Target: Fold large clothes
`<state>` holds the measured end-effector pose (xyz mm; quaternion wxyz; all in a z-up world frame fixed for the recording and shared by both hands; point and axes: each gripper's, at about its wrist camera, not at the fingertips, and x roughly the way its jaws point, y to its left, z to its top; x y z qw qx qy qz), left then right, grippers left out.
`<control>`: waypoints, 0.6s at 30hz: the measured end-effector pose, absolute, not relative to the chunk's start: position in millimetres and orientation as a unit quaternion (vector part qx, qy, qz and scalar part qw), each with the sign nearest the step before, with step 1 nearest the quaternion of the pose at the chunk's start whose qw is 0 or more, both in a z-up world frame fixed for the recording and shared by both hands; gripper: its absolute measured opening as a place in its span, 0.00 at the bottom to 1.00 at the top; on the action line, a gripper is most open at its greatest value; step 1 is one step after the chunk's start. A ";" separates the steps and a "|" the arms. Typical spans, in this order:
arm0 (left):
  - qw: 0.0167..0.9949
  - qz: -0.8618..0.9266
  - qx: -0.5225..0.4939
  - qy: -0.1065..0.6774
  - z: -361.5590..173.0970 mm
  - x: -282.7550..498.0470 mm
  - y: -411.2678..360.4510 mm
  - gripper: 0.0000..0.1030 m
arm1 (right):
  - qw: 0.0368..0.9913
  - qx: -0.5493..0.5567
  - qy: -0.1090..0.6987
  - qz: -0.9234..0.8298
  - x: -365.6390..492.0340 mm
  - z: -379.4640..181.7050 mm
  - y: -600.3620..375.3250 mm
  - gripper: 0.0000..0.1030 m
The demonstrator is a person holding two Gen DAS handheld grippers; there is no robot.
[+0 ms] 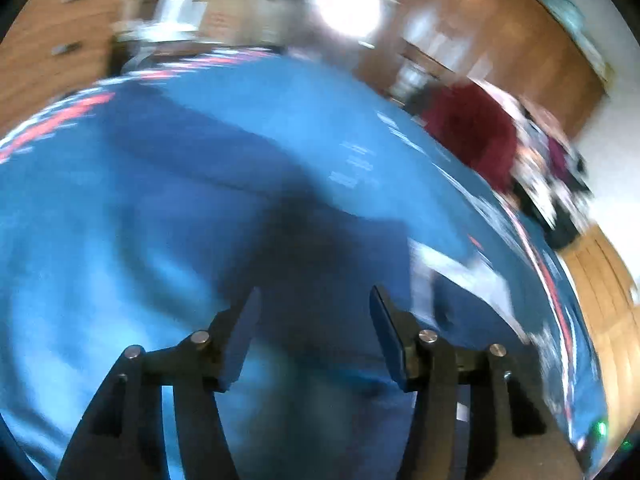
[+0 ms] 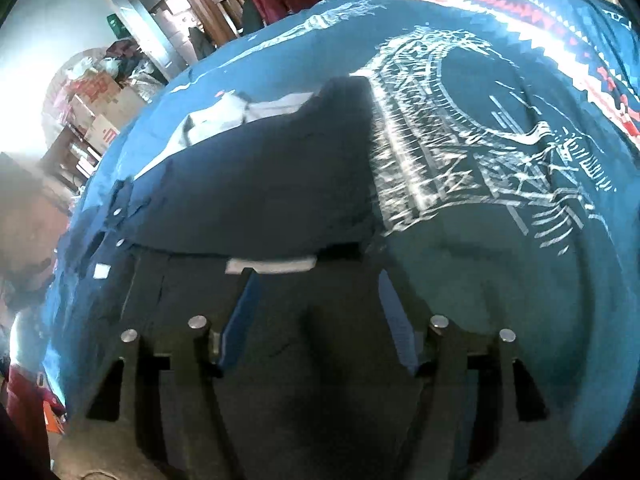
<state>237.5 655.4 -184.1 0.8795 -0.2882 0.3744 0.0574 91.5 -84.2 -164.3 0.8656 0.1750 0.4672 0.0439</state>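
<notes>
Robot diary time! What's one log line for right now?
left gripper open, empty, above blue cloth | right gripper open over dark garment | fold not started

A teal-blue cloth (image 2: 500,280) bears a white line drawing (image 2: 460,140) and a red-and-white zigzag border (image 2: 540,36). On it lies a dark navy garment (image 2: 260,184) with white inner fabric (image 2: 216,120). A maroon garment (image 1: 472,132) lies beyond. Each claw is black with blue pads (image 1: 390,336). The cabinets (image 1: 500,52) are brown wood.
</notes>
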 end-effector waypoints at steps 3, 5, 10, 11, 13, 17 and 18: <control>0.866 0.087 -0.328 0.367 -200.0 237.6 727.8 0.56 | 0.860 0.162 0.482 0.054 97.4 -167.1 -57.1 0.61; 0.852 0.088 -0.368 0.362 -213.9 248.1 770.4 0.56 | 0.855 0.152 0.492 0.062 104.0 -171.8 -38.1 0.61; 0.844 0.096 -0.381 0.364 -233.5 288.9 817.1 0.56 | 0.853 0.141 0.497 0.081 125.0 -174.0 1.9 0.61; 0.842 0.094 -0.383 0.368 -238.8 299.0 824.2 0.56 | 0.852 0.139 0.497 0.084 126.3 -175.0 9.4 0.61; 0.841 0.093 -0.386 0.367 -245.3 310.3 837.0 0.55 | 0.851 0.131 0.500 0.092 132.2 -177.6 23.3 0.61; 0.848 0.097 -0.381 0.357 -248.7 337.2 848.4 0.54 | 0.848 0.119 0.506 0.106 136.9 -184.4 40.5 0.61; 0.849 0.100 -0.377 0.356 -249.0 344.2 851.4 0.51 | 0.847 0.119 0.506 0.106 136.8 -185.6 42.2 0.61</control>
